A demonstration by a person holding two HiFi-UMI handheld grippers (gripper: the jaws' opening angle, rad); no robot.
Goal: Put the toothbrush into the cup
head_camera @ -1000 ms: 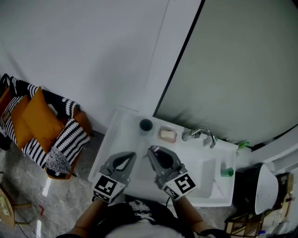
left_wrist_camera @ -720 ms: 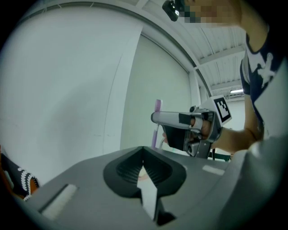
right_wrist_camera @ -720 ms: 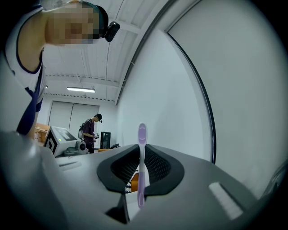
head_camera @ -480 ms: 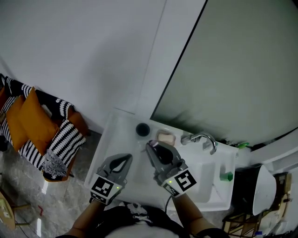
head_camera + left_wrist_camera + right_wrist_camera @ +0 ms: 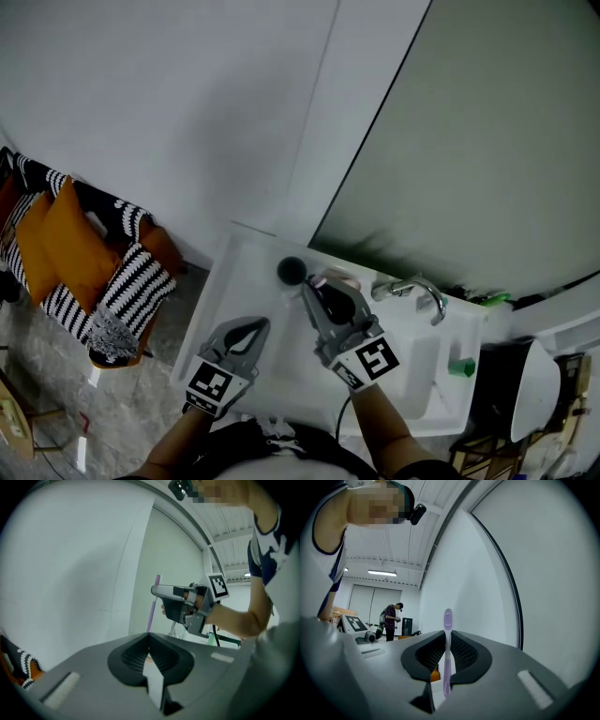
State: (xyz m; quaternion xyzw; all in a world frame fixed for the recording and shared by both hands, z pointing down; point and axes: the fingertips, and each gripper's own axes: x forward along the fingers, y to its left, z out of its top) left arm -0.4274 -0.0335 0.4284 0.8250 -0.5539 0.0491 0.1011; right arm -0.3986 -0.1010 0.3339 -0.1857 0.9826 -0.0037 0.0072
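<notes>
Right gripper (image 5: 308, 285) is clamped on a slim purple toothbrush (image 5: 447, 653): the handle sits pinched between the ribbed black pads and the brush stands upright, head end poking up past the jaw tips, lower end hanging below them. Gripper is held about level over the white washbasin counter (image 5: 242, 274), tips just beside the dark round cup (image 5: 292, 270) standing near the counter's back edge. Toothbrush is in the gripper, not in the cup; from the head view I can't tell whether it's directly over the cup mouth or only next to it. Left gripper (image 5: 259, 324) is closed with nothing in it, jaw tips meeting. It sits lower and nearer the person, over the front left part of the counter, apart from the cup. The left gripper view looks across at the right gripper with the purple stick vertical at its tip. Chrome tap (image 5: 417, 292) is to the right of the right gripper, with a small green object (image 5: 459, 367) at the far right edge of the basin. A large grey panel with a dark rim (image 5: 487, 141) is on the wall behind. A chair with orange cushions (image 5: 56, 248) and a black-and-white striped throw (image 5: 131, 286) stands on the floor left of the basin. A second person (image 5: 391, 617) stands in the background of the right gripper view.
</notes>
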